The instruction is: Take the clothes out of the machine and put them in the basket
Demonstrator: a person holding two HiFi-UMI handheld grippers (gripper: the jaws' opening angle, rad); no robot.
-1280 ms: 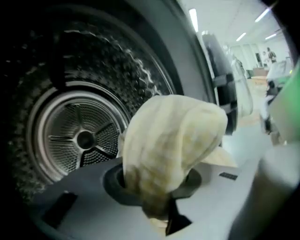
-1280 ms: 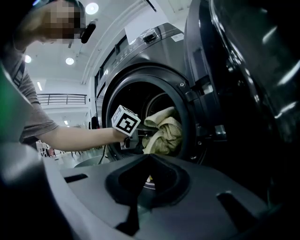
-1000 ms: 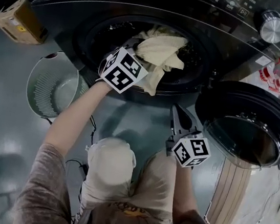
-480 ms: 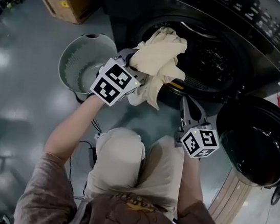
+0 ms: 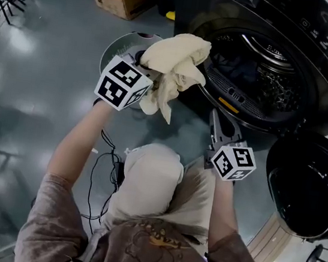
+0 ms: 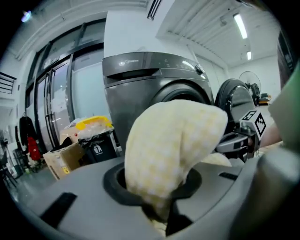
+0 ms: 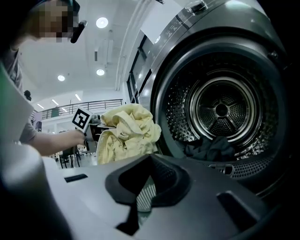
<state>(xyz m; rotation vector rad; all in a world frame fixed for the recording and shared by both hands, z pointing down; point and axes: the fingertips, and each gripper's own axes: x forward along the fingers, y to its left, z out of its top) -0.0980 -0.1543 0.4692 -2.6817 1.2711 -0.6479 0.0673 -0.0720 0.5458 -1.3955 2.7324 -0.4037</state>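
Observed since the earlier frames: transfer of the yellow cloth (image 5: 175, 62) away from the drum mouth and across toward the basket, carried by the left gripper (image 5: 143, 71). Only a slight drift of the right gripper (image 5: 218, 122), in front of the opening.

Washing machine (image 5: 320, 52): found with door (image 5: 307, 190) swung fully open and the drum accessible.

Basket (image 5: 116, 51): standing on the floor just beside the machine, largely hidden behind the cloth and the marker cube. Contents not visible from any view.

Yellow cloth: hanging bunched above the basket, clear of the machine, not yet released. Pinched between the left jaws, closed on a fold of the fabric, as confirmed in the left gripper view (image 6: 159, 211).

Dark garment (image 7: 215, 147): lying at the bottom of the drum, untouched.

Right gripper: jaws together on nothing, pointing level at the drum.

Assessment: first item extracted, deposit pending. Judged under halfway, with at least the dark garment left to fetch. Further laundery deeper in the drum not ruled out.
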